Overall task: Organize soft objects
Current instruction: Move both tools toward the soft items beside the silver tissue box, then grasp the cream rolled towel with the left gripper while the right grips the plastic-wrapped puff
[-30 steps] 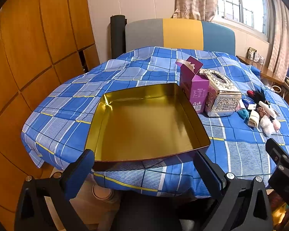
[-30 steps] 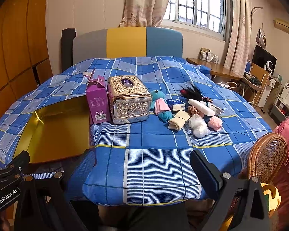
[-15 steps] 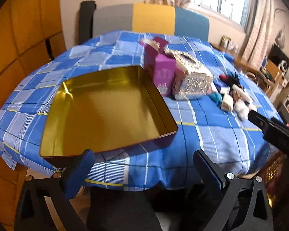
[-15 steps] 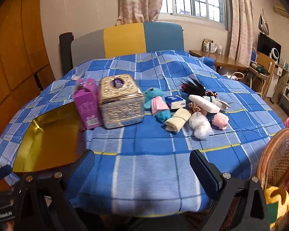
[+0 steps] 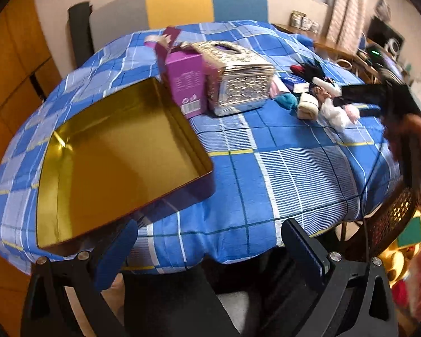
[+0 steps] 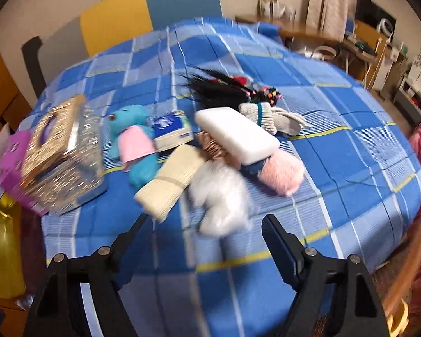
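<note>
A pile of soft things lies on the blue checked tablecloth: a white fluffy toy, a pink fluffy ball, a rolled beige cloth, a teal plush with a pink shirt, white socks and black hair. My right gripper is open and empty, just short of the white fluffy toy. My left gripper is open and empty at the table's near edge, by the empty gold tin tray. The right gripper also shows in the left wrist view, over the pile.
A purple carton and a silver embossed tissue box stand between tray and pile. A white flat case and a small blue-white packet lie among the soft things. A wicker chair stands at the table's right.
My right gripper has moved forward over the table toward the pile, which now looks much closer. My left gripper has swung right, so the tray sits further left in its view.
</note>
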Action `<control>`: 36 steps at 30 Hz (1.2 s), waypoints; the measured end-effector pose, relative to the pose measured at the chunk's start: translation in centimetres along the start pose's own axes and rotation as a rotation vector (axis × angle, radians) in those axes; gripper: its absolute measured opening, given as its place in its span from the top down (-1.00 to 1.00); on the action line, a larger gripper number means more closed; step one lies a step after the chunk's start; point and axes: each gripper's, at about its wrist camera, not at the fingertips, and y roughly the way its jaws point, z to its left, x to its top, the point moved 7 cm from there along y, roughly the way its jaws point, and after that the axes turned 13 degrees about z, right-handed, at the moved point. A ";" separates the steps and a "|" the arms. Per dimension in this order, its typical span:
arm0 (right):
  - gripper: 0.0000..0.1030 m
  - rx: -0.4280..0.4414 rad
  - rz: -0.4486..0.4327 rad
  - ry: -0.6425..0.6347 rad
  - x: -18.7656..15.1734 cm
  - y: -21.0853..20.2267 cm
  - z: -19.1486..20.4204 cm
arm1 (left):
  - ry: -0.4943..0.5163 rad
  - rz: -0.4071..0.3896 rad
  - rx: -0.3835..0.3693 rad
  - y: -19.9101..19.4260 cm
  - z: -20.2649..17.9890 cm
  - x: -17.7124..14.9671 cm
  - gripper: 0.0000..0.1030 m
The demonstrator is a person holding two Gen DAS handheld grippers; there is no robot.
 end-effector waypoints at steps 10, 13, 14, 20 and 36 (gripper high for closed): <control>-0.29 0.010 0.214 -0.055 3.0 6.3 -2.0 | 0.006 0.019 -0.098 0.4 -1.9 2.1 -1.00; 0.06 0.051 0.211 -0.095 2.7 6.8 -2.0 | 0.027 0.032 -0.108 0.9 -3.0 3.0 -1.00; 0.10 0.068 0.211 -0.099 2.5 6.8 -2.0 | 0.037 0.042 -0.117 1.1 -3.3 3.3 -1.00; 0.12 0.204 0.184 -0.092 2.2 5.9 -1.3 | 0.089 0.127 -0.194 3.0 -6.5 5.6 -1.00; 0.11 0.184 -0.196 0.054 5.0 -1.1 -4.5 | 0.246 0.086 -0.100 9.2 -15.5 16.5 -0.98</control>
